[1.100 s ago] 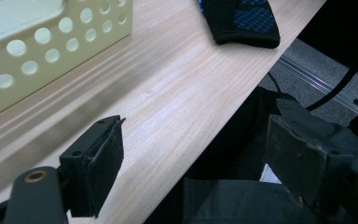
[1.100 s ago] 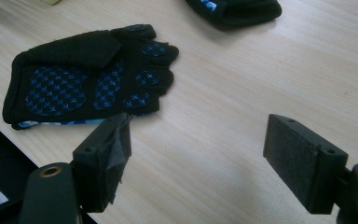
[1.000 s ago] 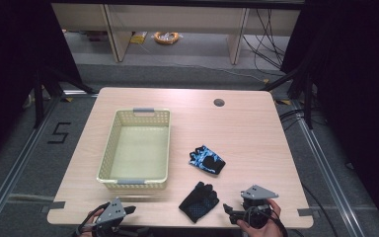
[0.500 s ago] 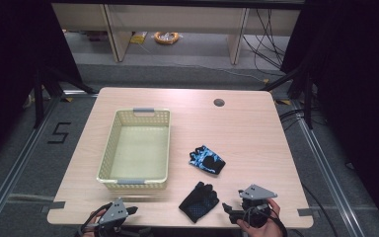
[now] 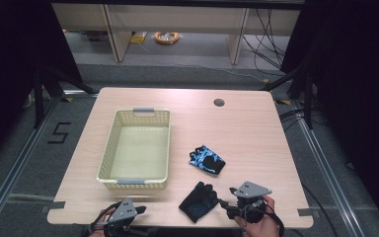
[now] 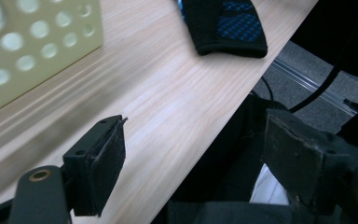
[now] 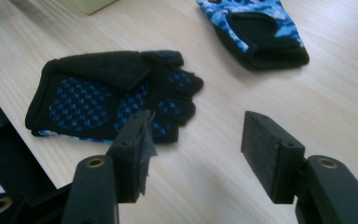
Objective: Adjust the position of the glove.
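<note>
- The right gripper (image 5: 229, 207) sits low at the near edge of the worktop (image 5: 256, 128), with its jaws spread apart and holding nothing; they point at the black glove (image 5: 199, 200), which lies just beside them.
- In the right gripper view that black glove (image 7: 112, 95) lies flat, palm side up with its blue dotted grip showing and its short fingers toward the jaws, so 1 jaw already stands close by the fingertips. This looks like a lined-up approach for a pinch at the finger end.
- The blue camouflage glove (image 5: 206, 159) rests farther in, apart from the first and between it and the middle of the worktop, with its cuff opening turned toward the right gripper's camera (image 7: 256, 30).
- The yellow basket (image 5: 109, 158) stands empty to the left of both gloves, a likely destination for the 2 gloves.
- The left gripper (image 5: 135, 213) waits at the near edge just in front of the basket, its jaws released and empty, probably kept clear until needed.
</note>
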Demonstrator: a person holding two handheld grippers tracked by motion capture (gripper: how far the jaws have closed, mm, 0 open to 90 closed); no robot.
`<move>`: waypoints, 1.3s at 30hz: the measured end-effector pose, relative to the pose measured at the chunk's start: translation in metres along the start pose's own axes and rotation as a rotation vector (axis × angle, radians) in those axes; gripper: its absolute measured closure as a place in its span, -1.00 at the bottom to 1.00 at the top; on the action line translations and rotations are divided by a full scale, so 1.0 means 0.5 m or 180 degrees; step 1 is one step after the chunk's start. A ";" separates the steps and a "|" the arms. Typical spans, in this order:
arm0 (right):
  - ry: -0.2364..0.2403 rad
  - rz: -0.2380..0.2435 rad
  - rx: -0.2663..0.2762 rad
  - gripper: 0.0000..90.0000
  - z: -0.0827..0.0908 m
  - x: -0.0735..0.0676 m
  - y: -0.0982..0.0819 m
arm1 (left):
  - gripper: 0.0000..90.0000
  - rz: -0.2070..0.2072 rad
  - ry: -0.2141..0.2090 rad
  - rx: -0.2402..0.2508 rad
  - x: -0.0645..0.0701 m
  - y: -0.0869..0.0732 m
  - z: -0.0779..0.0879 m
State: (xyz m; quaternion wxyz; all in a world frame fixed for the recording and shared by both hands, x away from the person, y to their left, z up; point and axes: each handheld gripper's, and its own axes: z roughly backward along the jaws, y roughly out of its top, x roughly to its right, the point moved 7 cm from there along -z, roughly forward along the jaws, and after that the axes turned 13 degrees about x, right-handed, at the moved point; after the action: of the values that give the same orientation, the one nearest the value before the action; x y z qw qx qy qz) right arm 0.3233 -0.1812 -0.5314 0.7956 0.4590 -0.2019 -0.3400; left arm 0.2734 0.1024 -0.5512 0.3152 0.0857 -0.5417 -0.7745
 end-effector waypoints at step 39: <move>0.0500 0.0228 -0.0407 0.52 -0.152 0.002 0.026 | 0.45 -0.0635 -0.0108 -0.0260 0.018 0.047 -0.176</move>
State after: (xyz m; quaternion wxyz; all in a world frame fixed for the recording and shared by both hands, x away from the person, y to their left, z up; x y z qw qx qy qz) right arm 0.3769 -0.1324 -0.5580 0.8483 0.4250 -0.1332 -0.2865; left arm 0.3172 0.0231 -0.5635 0.2306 0.1131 -0.5038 -0.8248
